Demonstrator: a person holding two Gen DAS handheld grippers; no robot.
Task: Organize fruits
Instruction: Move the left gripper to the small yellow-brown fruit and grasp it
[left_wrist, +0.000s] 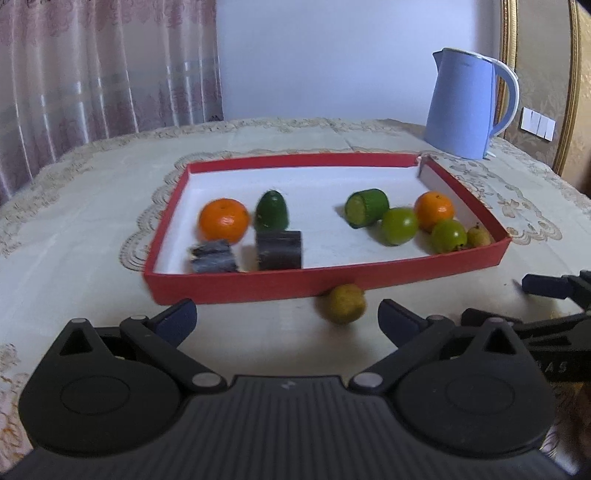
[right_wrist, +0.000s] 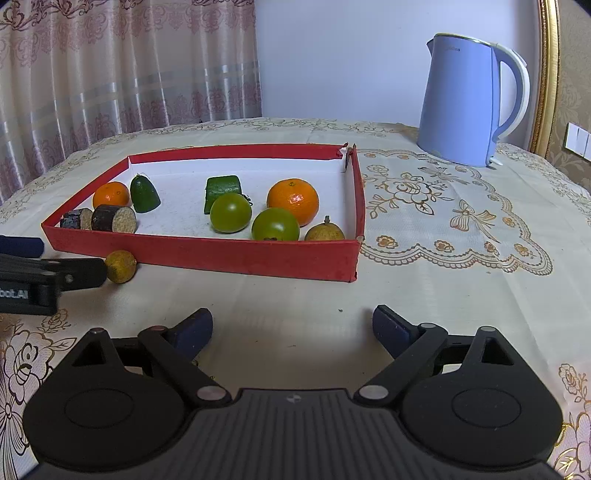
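Observation:
A red tray (left_wrist: 258, 286) (right_wrist: 221, 253) holds two oranges (left_wrist: 223, 219) (right_wrist: 293, 201), two round green fruits (left_wrist: 399, 225) (right_wrist: 231, 213), two green cucumber pieces (left_wrist: 366, 207), two dark cane pieces (left_wrist: 279, 250) and a small brown fruit (right_wrist: 324, 232). A small yellow-brown fruit (left_wrist: 345, 303) (right_wrist: 120, 266) lies on the cloth against the tray's front wall. My left gripper (left_wrist: 288, 317) (right_wrist: 70, 258) is open, and this fruit sits just beyond its right fingertip. My right gripper (right_wrist: 291, 325) is open over bare cloth with nothing between its fingers.
A blue kettle (left_wrist: 465, 103) (right_wrist: 469, 99) stands at the back right of the table. An embroidered cloth (right_wrist: 443, 221) covers the table. Curtains hang behind on the left. A gold-framed panel (right_wrist: 550, 74) and wall switches are at the right.

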